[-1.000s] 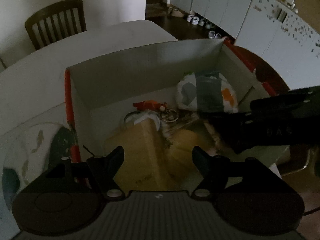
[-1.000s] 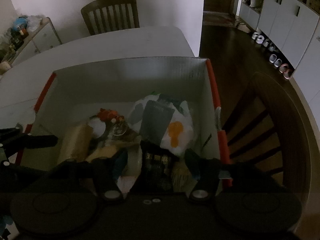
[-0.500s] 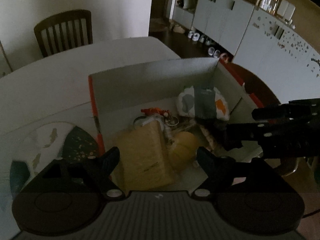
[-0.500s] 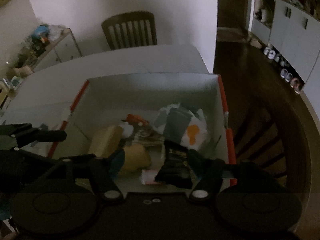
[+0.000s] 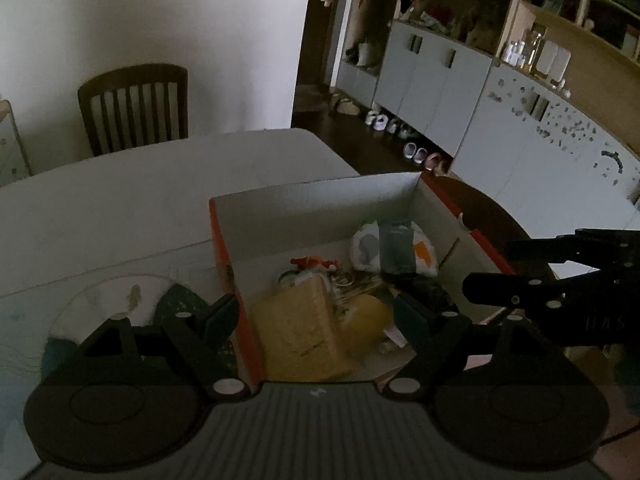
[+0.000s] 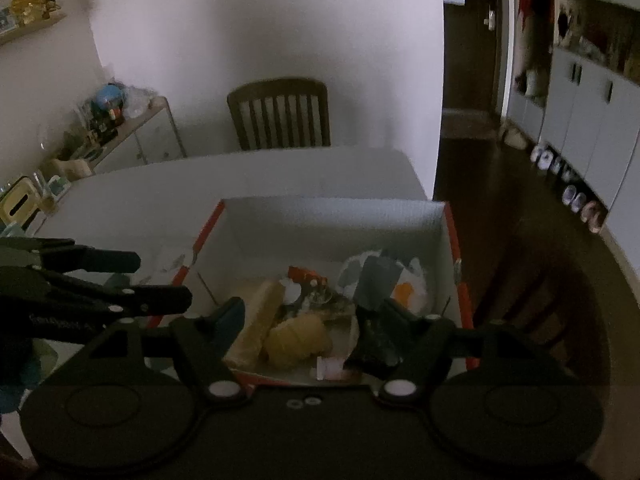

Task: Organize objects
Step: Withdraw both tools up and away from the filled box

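Right wrist: box [image 6: 332, 216] below empty jaws

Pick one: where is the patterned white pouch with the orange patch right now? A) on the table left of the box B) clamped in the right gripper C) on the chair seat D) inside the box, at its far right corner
D: the patterned pouch lies inside the orange-edged box, against its far right corner, and neither gripper touches it.
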`<state>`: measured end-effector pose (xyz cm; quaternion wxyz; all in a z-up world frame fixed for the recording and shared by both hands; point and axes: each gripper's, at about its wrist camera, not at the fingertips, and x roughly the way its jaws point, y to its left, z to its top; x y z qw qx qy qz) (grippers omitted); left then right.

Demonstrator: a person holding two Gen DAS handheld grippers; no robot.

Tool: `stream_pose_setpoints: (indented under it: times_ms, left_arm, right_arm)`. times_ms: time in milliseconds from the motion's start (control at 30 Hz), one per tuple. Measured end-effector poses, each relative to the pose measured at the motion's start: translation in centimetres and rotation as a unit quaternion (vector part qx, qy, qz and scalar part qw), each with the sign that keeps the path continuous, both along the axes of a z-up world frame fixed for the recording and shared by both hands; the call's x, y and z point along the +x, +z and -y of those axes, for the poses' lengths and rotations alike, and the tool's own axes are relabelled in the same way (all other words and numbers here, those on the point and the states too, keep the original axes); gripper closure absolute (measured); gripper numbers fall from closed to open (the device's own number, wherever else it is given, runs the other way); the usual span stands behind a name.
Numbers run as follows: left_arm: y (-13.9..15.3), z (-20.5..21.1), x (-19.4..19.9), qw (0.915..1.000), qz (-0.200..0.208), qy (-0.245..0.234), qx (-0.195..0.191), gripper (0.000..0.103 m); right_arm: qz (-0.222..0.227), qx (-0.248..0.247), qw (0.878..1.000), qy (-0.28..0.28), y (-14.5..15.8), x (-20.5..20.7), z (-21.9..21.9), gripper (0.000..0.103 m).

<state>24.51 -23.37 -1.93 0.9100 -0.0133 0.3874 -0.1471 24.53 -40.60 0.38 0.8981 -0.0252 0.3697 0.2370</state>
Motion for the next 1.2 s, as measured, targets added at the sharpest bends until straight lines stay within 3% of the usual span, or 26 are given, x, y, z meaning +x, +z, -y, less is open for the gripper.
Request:
stream_pose_setpoints:
  times_ms: [300,400,967,1200]
  left_arm:
    - [0.6,-1.2,-1.4,0.9999,0.010,-0.010,-0.005,0.019]
    - [0.7,-1.6,-1.8,0.9998,0.016,-0.014,-0.007,0.000]
    - [0.9,-2.7,-3.3,0.9977,0.033,-0.048,-0.035,0.000]
    - [0.8,-2.3,-3.4,0.9979,0.034,-0.052,-0.019,0.000]
  right_arm:
    - [0.029,0.013,0.999,-0.013,0.4,-2.7,-0.5,0.019]
    - [0.031,0.018,0.999,-0.021,0.5,-3.3,-0.5,0.018]
    - [0.025,0.015,0.999,-0.036,0.2,-5.7,-1.2,0.018]
    - [0.017,0.014,0.999,-0.039,-0.1,-5.8,-1.6,0.018]
